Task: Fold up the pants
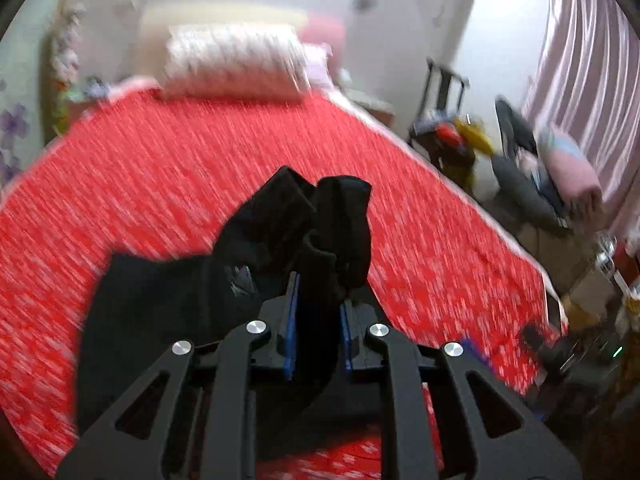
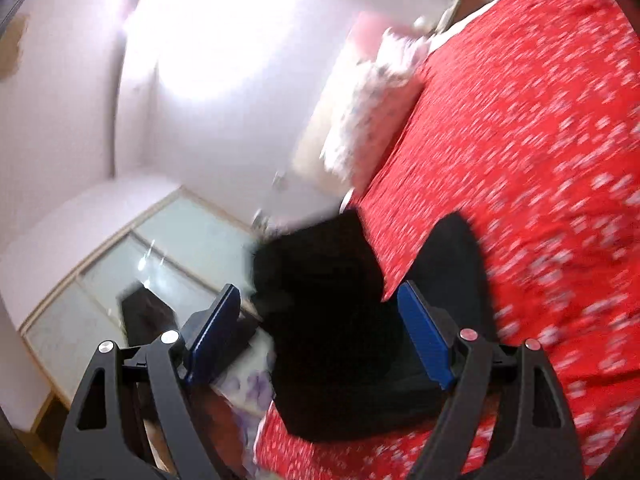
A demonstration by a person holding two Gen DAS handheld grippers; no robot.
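Note:
Black pants (image 1: 168,308) lie bunched on the red patterned bedspread (image 1: 180,152). My left gripper (image 1: 318,292) is shut on a fold of the black fabric, which rises in a crumpled peak in front of the blue pads (image 1: 293,320). In the right wrist view the pants (image 2: 328,320) show as a dark mass between the jaws of my right gripper (image 2: 320,296). Its blue pads (image 2: 424,336) stand wide apart, open, with the cloth lying between them untouched by the left pad. Both views are motion-blurred.
A white patterned pillow (image 1: 236,64) lies at the bed's head. A chair with clothes (image 1: 452,128) and a pile of bedding (image 1: 560,168) stand right of the bed by pink curtains (image 1: 592,60). A glass-panelled wardrobe (image 2: 132,264) is beside the bed (image 2: 540,120).

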